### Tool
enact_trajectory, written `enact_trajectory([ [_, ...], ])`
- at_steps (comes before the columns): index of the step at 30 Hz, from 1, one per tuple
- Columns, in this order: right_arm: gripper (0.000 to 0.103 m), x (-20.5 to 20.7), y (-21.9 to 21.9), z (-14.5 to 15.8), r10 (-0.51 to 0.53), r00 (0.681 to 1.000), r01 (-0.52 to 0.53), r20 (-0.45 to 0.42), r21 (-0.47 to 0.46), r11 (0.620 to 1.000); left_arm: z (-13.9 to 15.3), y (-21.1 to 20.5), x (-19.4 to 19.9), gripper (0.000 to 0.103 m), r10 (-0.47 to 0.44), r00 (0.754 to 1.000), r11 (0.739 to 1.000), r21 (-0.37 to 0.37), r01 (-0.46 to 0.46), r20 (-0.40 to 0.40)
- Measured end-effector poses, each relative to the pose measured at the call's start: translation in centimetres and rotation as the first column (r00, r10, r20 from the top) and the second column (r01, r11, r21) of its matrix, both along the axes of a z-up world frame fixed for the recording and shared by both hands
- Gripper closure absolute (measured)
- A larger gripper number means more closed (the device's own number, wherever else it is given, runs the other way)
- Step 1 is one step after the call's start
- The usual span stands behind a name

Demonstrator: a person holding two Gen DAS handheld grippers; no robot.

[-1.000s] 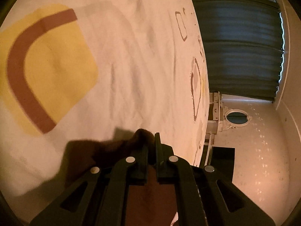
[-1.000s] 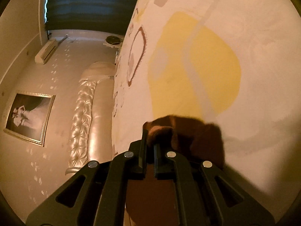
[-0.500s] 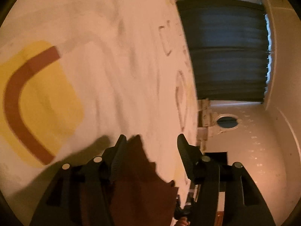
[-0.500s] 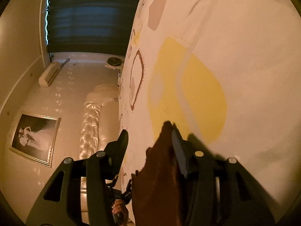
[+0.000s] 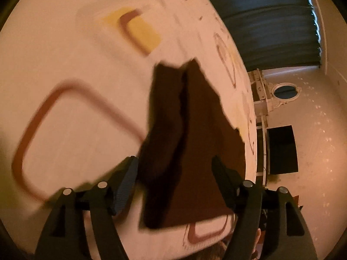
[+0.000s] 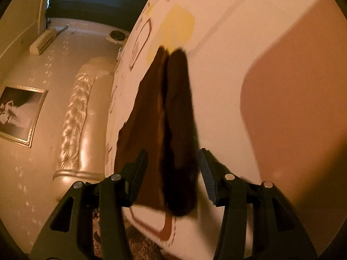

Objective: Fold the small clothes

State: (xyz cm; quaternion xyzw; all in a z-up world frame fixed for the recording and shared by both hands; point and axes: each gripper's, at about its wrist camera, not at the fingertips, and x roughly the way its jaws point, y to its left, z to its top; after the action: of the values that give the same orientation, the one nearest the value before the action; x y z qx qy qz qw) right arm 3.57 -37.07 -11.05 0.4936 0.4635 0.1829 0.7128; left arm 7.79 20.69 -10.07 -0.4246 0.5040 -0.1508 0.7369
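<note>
A small dark brown garment [image 5: 195, 143] lies folded on the patterned bedspread [image 5: 82, 117], with a darker folded-over layer along one side. It also shows in the right wrist view [image 6: 164, 125]. My left gripper [image 5: 174, 173] is open and empty, fingers apart on either side of the garment's near end and raised above it. My right gripper [image 6: 173, 164] is open and empty too, its fingers straddling the near end of the same garment.
The bedspread [image 6: 249, 54] is cream with yellow, brown and pink shapes. A padded cream headboard [image 6: 80, 117], a framed picture [image 6: 19, 117] and dark curtains [image 5: 271, 17] surround the bed. A dark screen [image 5: 282, 149] hangs on the wall.
Both grippers were shut on the garment's corners one second ago. They opened, let it go on the bed, and have pulled back so the whole garment shows.
</note>
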Motion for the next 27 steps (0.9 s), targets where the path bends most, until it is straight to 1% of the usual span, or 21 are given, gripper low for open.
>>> enact_trajectory([
  [2, 0.055, -0.8, 0.9, 0.0, 0.023, 1.000, -0.023, -0.001, 0.016, 1.000, -0.5, -0.2, -1.4, 0.034, 0.002, 1.000, 0.999, -0.036, -0.002, -0.012],
  [3, 0.055, -1.0, 1.4, 0.1, 0.036, 0.999, -0.036, 0.002, 0.013, 0.999, -0.6, -0.5, -1.6, 0.033, 0.006, 1.000, 0.999, -0.043, -0.007, -0.013],
  [6, 0.055, -1.3, 2.7, 0.1, 0.052, 0.999, -0.053, 0.006, 0.007, 0.999, -0.5, -1.4, -1.5, 0.027, 0.034, 0.999, 0.998, -0.057, -0.035, -0.015],
  [7, 0.057, -1.3, 2.9, 0.2, 0.053, 0.999, -0.053, 0.006, 0.005, 0.999, -0.4, -1.9, -1.4, 0.027, 0.041, 0.999, 0.997, -0.071, -0.043, -0.025],
  [8, 0.063, -1.3, 3.3, 0.3, 0.060, 0.998, -0.060, 0.003, -0.012, 0.998, -0.5, -2.4, -1.5, 0.027, 0.044, 0.998, 0.995, -0.084, -0.047, -0.045],
  [9, 0.067, -1.0, 3.6, 0.3, 0.065, 0.998, -0.065, -0.002, -0.029, 0.997, -0.4, -2.9, -1.3, 0.027, 0.054, 0.997, 0.996, -0.073, -0.058, -0.056],
  [10, 0.076, -0.8, 3.7, 0.4, 0.071, 0.997, -0.072, -0.007, -0.040, 0.997, -0.2, -3.4, -1.2, 0.027, 0.063, 0.996, 0.997, -0.051, -0.066, -0.055],
  [11, 0.082, -0.7, 4.0, 0.3, 0.079, 0.997, -0.080, -0.013, -0.051, 0.995, 0.0, -3.7, -1.1, 0.027, 0.064, 0.997, 0.998, -0.026, -0.066, -0.051],
  [12, 0.084, -0.8, 4.1, 0.2, 0.081, 0.997, -0.082, -0.017, -0.058, 0.995, 0.3, -4.3, -0.9, 0.030, 0.067, 0.997, 0.998, 0.006, -0.066, -0.047],
  [14, 0.090, -0.9, 4.0, 0.0, 0.078, 0.997, -0.079, -0.021, -0.063, 0.995, 0.2, -4.9, -0.4, 0.055, 0.064, 0.996, 0.997, 0.057, -0.061, -0.061],
  [15, 0.091, -0.9, 4.0, 0.1, 0.076, 0.997, -0.077, -0.022, -0.065, 0.995, 0.0, -5.1, -0.4, 0.061, 0.073, 0.994, 0.993, 0.096, -0.065, -0.079],
  [16, 0.093, -1.0, 3.9, 0.2, 0.074, 0.997, -0.076, -0.021, -0.068, 0.995, -0.1, -5.1, -0.5, 0.074, 0.080, 0.992, 0.989, 0.130, -0.068, -0.093],
  [17, 0.093, -1.2, 3.8, 0.4, 0.074, 0.997, -0.075, -0.016, -0.069, 0.995, -0.1, -5.1, -0.5, 0.082, 0.080, 0.992, 0.985, 0.161, -0.063, -0.102],
  [18, 0.094, -1.2, 3.9, 0.5, 0.073, 0.997, -0.074, -0.012, -0.072, 0.995, -0.1, -4.9, -0.6, 0.085, 0.074, 0.992, 0.984, 0.170, -0.056, -0.103],
  [19, 0.094, -1.4, 3.9, 0.9, 0.075, 0.997, -0.075, -0.005, -0.080, 0.994, -0.1, -4.9, -0.7, 0.090, 0.068, 0.992, 0.984, 0.174, -0.050, -0.104],
  [20, 0.095, -1.5, 3.7, 0.8, 0.076, 0.997, -0.076, -0.002, -0.084, 0.994, 0.0, -4.9, -0.9, 0.092, 0.068, 0.992, 0.982, 0.182, -0.048, -0.108],
  [23, 0.095, -2.0, 3.4, 1.1, 0.062, 0.998, -0.062, -0.002, -0.094, 0.994, 0.1, -5.3, -1.0, 0.092, 0.058, 0.994, 0.977, 0.211, -0.037, -0.095],
  [26, 0.096, -2.4, 3.0, -0.2, 0.058, 0.998, -0.060, -0.024, -0.089, 0.994, -0.5, -5.1, -0.8, 0.092, 0.054, 0.994, 0.979, 0.201, -0.035, -0.091],
  [27, 0.096, -2.3, 2.8, -0.7, 0.053, 0.998, -0.054, -0.020, -0.067, 0.996, -0.6, -5.0, -0.8, 0.092, 0.053, 0.994, 0.981, 0.192, -0.035, -0.092],
])
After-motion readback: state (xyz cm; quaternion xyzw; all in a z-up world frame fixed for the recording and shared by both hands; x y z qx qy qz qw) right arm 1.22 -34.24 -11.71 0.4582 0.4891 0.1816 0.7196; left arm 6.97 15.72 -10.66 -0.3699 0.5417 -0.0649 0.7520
